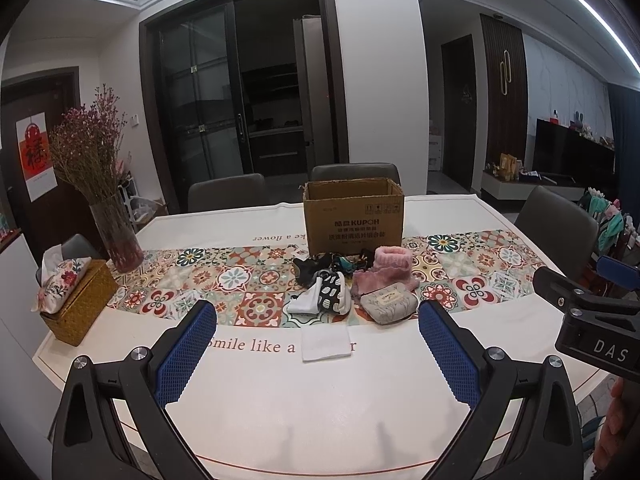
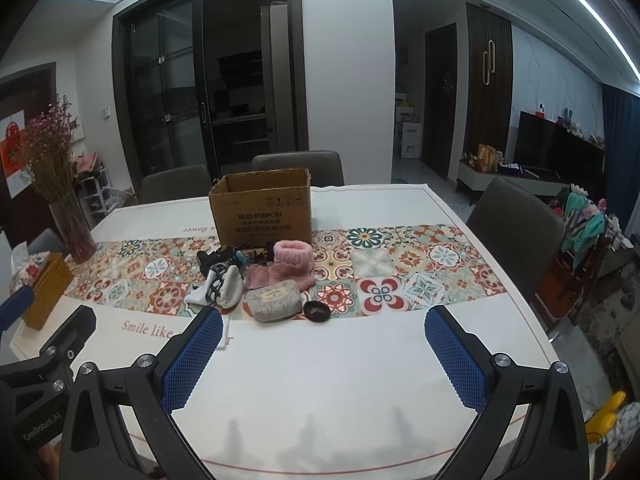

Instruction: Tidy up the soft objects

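A pile of soft items lies on the patterned table runner in front of an open cardboard box (image 1: 354,212) (image 2: 262,210): pink fluffy socks (image 1: 390,270) (image 2: 288,264), a grey pouch (image 1: 389,302) (image 2: 273,300), black-and-white socks (image 1: 326,296) (image 2: 218,286) and dark items (image 1: 310,266). A folded white cloth (image 1: 326,342) lies nearer. A small dark round object (image 2: 317,311) sits right of the pouch. My left gripper (image 1: 318,346) and right gripper (image 2: 324,354) are both open and empty, held above the near table edge.
A glass vase with dried flowers (image 1: 114,232) (image 2: 72,228) and a woven tissue box (image 1: 76,300) (image 2: 44,288) stand at the left of the table (image 1: 280,412). Grey chairs (image 1: 354,172) (image 2: 516,236) surround it. The right gripper's body shows in the left wrist view (image 1: 592,320).
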The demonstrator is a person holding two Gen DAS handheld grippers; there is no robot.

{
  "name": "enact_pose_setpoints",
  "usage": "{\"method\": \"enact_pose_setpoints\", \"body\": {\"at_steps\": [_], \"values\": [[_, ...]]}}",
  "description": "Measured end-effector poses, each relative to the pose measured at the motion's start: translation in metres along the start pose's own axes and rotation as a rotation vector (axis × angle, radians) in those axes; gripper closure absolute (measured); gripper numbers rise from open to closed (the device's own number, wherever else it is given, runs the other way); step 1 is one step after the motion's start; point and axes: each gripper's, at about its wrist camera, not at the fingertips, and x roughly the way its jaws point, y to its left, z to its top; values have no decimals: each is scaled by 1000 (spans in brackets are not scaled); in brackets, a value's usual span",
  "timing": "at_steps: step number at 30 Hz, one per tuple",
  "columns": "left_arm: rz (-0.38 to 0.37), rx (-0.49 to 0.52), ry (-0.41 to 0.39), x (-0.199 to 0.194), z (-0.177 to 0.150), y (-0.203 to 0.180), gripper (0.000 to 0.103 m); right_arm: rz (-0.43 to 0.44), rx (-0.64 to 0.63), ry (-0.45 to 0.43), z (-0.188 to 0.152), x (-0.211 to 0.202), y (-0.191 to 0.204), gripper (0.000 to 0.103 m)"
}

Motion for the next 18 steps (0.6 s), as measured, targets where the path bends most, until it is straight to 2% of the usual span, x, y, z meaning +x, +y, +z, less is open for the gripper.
{"method": "enact_pose_setpoints", "body": {"at_steps": [18], "values": [[2, 10, 1, 4, 3, -5, 0, -8, 5, 0, 3, 4, -7, 1]]}}
